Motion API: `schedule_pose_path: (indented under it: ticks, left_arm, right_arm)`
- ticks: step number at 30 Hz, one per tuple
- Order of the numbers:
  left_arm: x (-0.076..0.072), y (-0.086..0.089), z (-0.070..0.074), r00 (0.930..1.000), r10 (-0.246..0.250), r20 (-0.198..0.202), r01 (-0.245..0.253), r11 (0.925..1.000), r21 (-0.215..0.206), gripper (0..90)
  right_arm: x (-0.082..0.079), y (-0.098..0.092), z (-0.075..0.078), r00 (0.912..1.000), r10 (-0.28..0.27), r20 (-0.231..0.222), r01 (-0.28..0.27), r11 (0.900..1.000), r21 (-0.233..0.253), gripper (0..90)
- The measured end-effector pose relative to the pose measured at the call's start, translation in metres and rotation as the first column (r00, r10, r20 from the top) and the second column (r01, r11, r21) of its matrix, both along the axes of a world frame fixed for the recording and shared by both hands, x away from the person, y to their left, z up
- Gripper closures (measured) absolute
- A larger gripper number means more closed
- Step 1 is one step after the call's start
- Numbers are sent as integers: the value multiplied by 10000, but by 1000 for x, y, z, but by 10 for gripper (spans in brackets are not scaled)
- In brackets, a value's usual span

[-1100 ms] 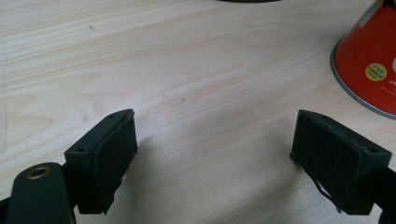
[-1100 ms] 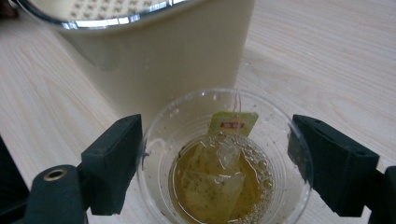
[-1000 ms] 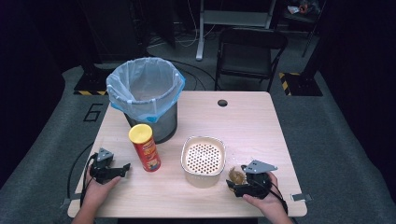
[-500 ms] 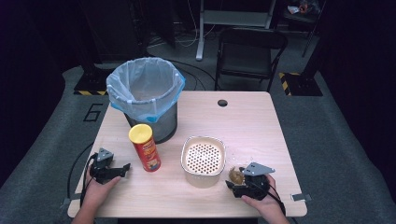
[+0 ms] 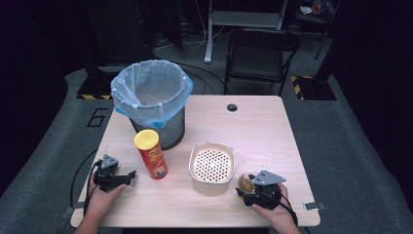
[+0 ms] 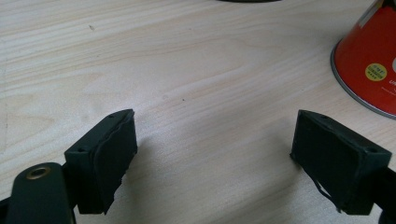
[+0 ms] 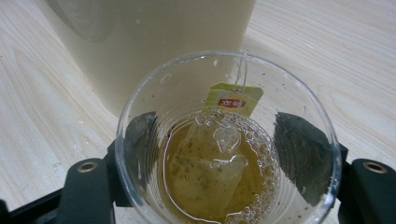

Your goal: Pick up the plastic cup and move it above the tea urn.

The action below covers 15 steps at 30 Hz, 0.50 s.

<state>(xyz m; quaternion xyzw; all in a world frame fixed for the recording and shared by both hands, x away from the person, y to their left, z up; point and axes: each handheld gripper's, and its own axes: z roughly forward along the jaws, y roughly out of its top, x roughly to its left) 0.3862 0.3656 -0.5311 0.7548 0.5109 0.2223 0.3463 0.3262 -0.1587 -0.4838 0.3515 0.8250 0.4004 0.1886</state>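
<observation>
So at the bottom right, the right gripper is clamped around a thin clear plastic cup of tea with a teabag; flimsy and sloshy, so hold mid-wall, gently. Lower left, the left gripper sits unclenched, empty. Farther up: perforated cream bin, red chip can.

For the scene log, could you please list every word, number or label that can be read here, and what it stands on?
"6": painted in black on the grey floor left of the table.
Red chip can: print on its side and on its yellow sticker is too blurred to read.
Tea bag tag, hanging inside the clear cup: red logo on yellow, too blurred to read.
</observation>
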Motion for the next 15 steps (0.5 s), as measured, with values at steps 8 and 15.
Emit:
schedule_pose_path:
  ticks: [8,15]
  left_arm:
    - [0,0,0,10000,-1,-2,1,10000,2,138]
    - [0,0,0,10000,-3,-2,3,10000,6,138]
  right_arm:
    - [1,-2,-1,10000,98,-2,-98,9999,141,324]
    - [3,-4,4,9995,322,-17,-322,9995,58,336]
